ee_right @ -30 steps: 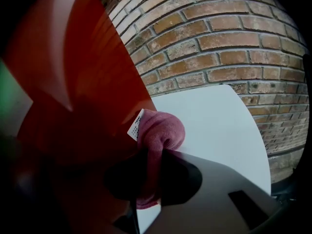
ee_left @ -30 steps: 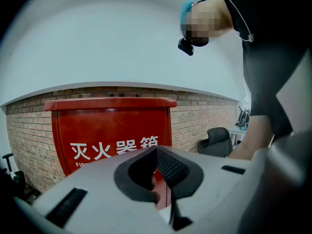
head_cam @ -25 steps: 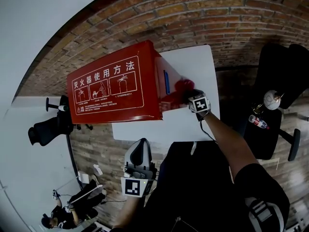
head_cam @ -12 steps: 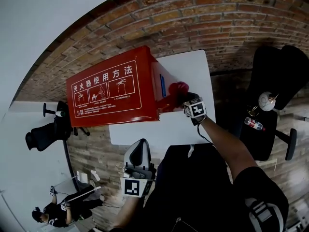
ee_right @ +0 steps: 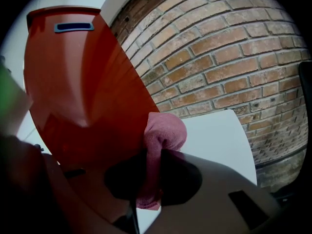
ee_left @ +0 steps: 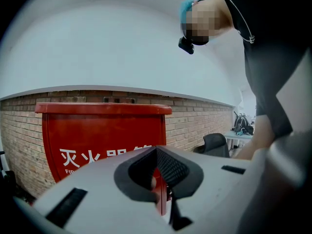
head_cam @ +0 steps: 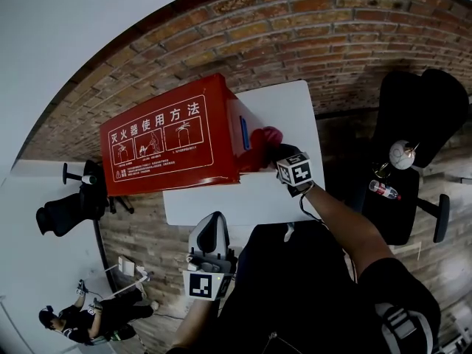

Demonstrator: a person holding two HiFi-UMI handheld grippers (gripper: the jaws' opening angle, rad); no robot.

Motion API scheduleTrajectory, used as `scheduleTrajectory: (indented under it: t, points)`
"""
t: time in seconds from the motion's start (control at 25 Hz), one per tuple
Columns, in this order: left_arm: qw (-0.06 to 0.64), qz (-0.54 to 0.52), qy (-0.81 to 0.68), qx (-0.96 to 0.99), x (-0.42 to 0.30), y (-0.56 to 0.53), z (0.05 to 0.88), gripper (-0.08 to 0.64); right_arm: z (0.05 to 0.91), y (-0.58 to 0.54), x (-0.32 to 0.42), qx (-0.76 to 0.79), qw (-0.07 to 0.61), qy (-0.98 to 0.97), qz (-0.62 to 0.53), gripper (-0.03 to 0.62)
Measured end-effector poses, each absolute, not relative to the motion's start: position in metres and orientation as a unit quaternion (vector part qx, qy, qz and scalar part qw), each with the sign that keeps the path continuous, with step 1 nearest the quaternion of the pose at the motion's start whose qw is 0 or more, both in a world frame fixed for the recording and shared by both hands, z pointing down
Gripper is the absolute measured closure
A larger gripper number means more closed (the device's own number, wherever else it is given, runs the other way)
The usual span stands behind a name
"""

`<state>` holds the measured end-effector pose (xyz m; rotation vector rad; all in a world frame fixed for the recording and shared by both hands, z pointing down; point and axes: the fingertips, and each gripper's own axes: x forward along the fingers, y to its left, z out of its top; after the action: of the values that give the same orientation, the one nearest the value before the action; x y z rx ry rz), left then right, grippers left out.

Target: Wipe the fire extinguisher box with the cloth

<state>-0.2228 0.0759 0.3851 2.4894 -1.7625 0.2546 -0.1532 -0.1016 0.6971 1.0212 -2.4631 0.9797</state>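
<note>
The red fire extinguisher box (head_cam: 166, 139) with white Chinese lettering stands on a white table (head_cam: 284, 190) against the brick wall. My right gripper (head_cam: 276, 157) is shut on a pink cloth (head_cam: 264, 137), which presses against the box's right side panel (ee_right: 87, 82). In the right gripper view the cloth (ee_right: 163, 135) bulges out between the jaws beside the red panel. My left gripper (head_cam: 210, 234) is held low, in front of the table, away from the box; its jaws are together with nothing between them. The box front (ee_left: 97, 140) shows beyond the left gripper (ee_left: 158, 179).
A black chair (head_cam: 413, 139) with a bottle (head_cam: 387, 189) and a round object on it stands to the right. Another black chair (head_cam: 70, 205) is at the left. A person (head_cam: 81, 319) crouches at bottom left. The brick wall (head_cam: 310, 35) runs behind the table.
My right gripper with the cloth has slid a little left and up along the box's right side. The left gripper has stayed where it was.
</note>
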Motion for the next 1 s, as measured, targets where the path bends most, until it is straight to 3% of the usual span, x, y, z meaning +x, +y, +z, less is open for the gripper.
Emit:
scheduleTrajectory:
  t: [1.0]
  points:
    - [0.031,0.071,-0.559,0.826,-0.206,0.073,0.376,0.512,0.601,-0.095,-0.151,0.329,0.086,-0.889,0.308,0.522]
